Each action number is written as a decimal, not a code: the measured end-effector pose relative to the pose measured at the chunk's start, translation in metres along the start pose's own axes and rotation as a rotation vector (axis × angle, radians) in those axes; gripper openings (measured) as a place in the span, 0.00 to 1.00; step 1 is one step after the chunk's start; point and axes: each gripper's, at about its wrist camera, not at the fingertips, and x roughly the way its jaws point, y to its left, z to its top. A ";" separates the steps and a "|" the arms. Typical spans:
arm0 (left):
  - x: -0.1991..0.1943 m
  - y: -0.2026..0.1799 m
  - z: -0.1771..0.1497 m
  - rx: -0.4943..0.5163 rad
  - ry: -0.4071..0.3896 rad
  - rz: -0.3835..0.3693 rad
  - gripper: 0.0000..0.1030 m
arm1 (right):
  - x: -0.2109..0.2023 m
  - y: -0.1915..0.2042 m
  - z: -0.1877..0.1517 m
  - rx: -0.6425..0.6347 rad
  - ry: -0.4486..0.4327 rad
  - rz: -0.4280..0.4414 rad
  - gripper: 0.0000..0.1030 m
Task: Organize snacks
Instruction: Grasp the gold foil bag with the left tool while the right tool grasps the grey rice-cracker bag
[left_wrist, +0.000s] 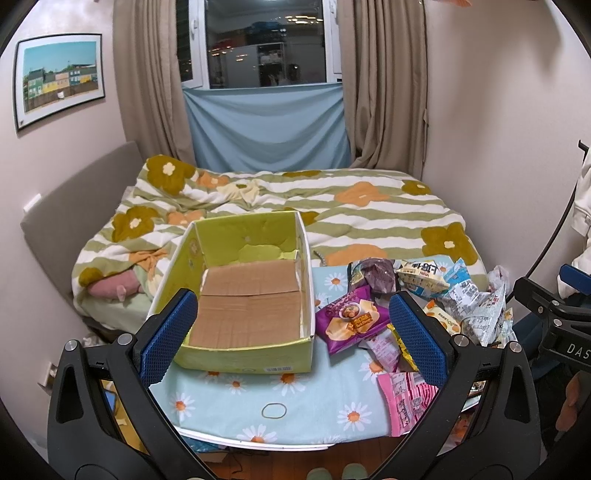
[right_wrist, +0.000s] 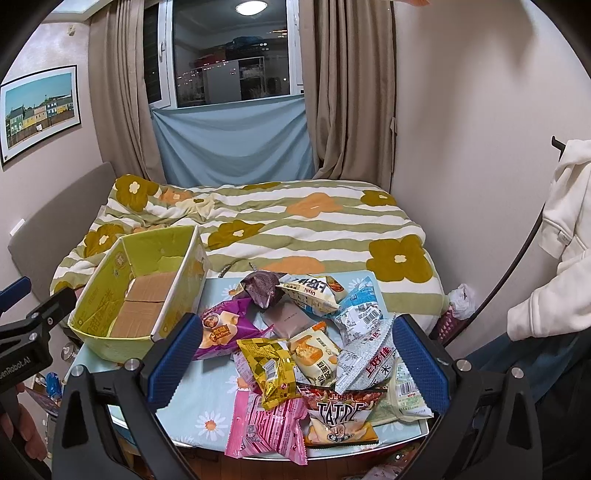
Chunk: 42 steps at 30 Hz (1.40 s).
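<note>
An empty yellow-green cardboard box (left_wrist: 243, 288) with a brown bottom stands on the left of a small table; it also shows in the right wrist view (right_wrist: 140, 295). A heap of snack packets lies to its right: a purple bag (left_wrist: 349, 319), a yellow packet (right_wrist: 271, 365), a pink packet (right_wrist: 266, 428), a TATRE chips bag (right_wrist: 340, 413) and several white ones. My left gripper (left_wrist: 295, 339) is open and empty in front of the box. My right gripper (right_wrist: 295, 365) is open and empty above the heap.
The table has a light blue daisy cloth (left_wrist: 229, 402) with a rubber band (left_wrist: 274, 410) on it. Behind it is a bed with a flowered blanket (left_wrist: 332, 206). A white garment (right_wrist: 565, 221) hangs at the right. The left gripper's body (right_wrist: 29, 332) shows at the left.
</note>
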 end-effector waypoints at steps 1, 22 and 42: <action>0.000 0.000 0.000 0.000 0.000 -0.001 1.00 | 0.000 0.001 -0.001 0.001 -0.001 0.000 0.99; 0.091 -0.090 -0.033 0.080 0.272 -0.253 1.00 | 0.033 -0.092 -0.042 0.113 0.154 -0.052 0.99; 0.211 -0.181 -0.088 -0.044 0.498 -0.161 0.90 | 0.154 -0.141 -0.049 0.076 0.365 0.232 0.99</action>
